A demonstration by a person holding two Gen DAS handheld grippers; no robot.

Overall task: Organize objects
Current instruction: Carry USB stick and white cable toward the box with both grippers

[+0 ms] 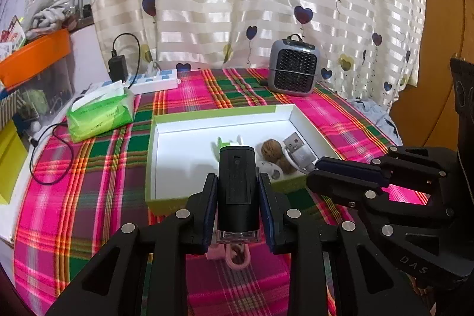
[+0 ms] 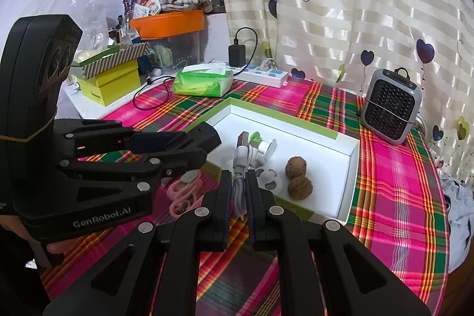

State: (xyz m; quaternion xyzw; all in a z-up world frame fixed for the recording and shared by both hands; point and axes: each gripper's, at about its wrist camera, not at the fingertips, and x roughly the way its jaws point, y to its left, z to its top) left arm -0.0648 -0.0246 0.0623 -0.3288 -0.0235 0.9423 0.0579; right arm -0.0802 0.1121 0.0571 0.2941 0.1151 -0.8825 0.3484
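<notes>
The left gripper (image 1: 237, 191) is clamped on a black light (image 1: 237, 182), held by its sides just above the box's near edge; the hard, smooth casing looks light but could slip, so the mid-body hold suits it, clear of the lens (image 1: 237, 236) at its near end. The right gripper (image 2: 238, 197) is pinched on a white cable (image 2: 241, 168), soft and floppy, its USB plug (image 2: 243, 138) hanging free over the box (image 2: 352, 168), best held by the bundled middle as now. Inside the box lie two walnuts (image 2: 297, 178), a white round piece (image 2: 268, 148) and something green (image 1: 223, 142), perhaps a clip, half hidden. Pink scissors (image 2: 183, 194) lie on the plaid cloth (image 2: 394, 197) just outside the near edge, partly covered by the left gripper. A heater (image 2: 391, 108) stands by the far right corner, a tissue pack (image 1: 99, 116) to the far left.
</notes>
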